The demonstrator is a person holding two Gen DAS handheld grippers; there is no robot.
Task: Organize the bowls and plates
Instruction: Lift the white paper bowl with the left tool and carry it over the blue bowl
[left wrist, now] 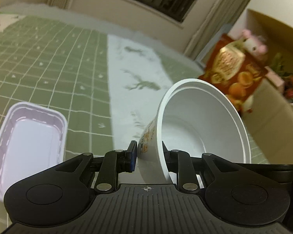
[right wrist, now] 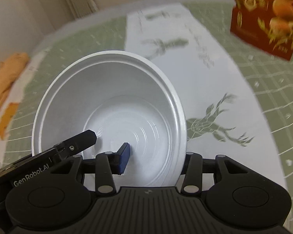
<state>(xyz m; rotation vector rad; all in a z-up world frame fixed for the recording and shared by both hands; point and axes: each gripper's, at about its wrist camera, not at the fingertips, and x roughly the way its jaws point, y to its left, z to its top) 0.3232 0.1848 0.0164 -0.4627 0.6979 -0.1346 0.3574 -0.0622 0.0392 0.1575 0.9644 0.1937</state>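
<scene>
Both black grippers pinch one smooth white round bowl [left wrist: 203, 128] by its thin wall: left gripper [left wrist: 149, 156], right gripper [right wrist: 154, 156]. Far left lies a pale lilac rectangular tray [left wrist: 27, 136] on the green checked cloth [left wrist: 48, 62].

Both tongs are matte black plastic of the same build. On the left tongs [left wrist: 147, 156], a ribbed dark grey deck fills the lower middle of the frame, with a small white crosshair mark at its top edge. Two rounded black housings flank it, each with a shallow circular dimple. Linkage bars run upward from silver round pivot pins to the fingers [left wrist: 131, 157], whose pads are dark blue. The right tongs [right wrist: 153, 159] show the same ribbed deck, silver pins and blue pad. At the lower left of that frame, a black bar bears white "GenRobot.AI" lettering and a small screw.
</scene>
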